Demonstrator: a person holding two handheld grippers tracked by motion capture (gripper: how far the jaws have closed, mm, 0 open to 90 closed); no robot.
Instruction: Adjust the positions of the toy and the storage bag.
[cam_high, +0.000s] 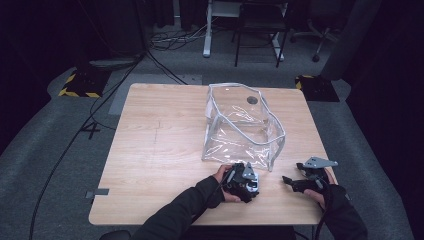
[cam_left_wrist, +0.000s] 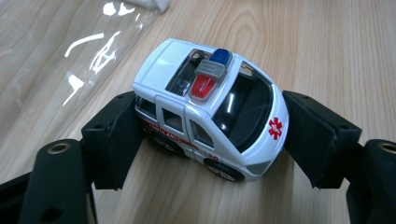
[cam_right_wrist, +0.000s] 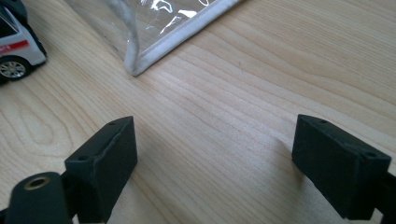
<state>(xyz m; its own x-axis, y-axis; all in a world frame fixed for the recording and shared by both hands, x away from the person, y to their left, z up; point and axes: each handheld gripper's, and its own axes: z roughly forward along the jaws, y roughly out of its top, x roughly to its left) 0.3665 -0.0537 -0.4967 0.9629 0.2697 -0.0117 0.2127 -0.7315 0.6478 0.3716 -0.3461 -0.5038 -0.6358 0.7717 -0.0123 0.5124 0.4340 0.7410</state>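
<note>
A white toy ambulance with a red stripe, a red star and a blue-and-red roof light stands on the wooden table. My left gripper is shut on it, one black pad against its rear and the other against its nose. In the high view this gripper lies just in front of the clear plastic bag. My right gripper rests near the table's front right, and its jaws stand open over bare wood. The ambulance shows at the upper left of the right gripper view.
The clear bag with its white piping stands upright with its top open at the table's middle right. Its near corner lies close to both grippers. Beyond the table are chair and desk legs and floor cables.
</note>
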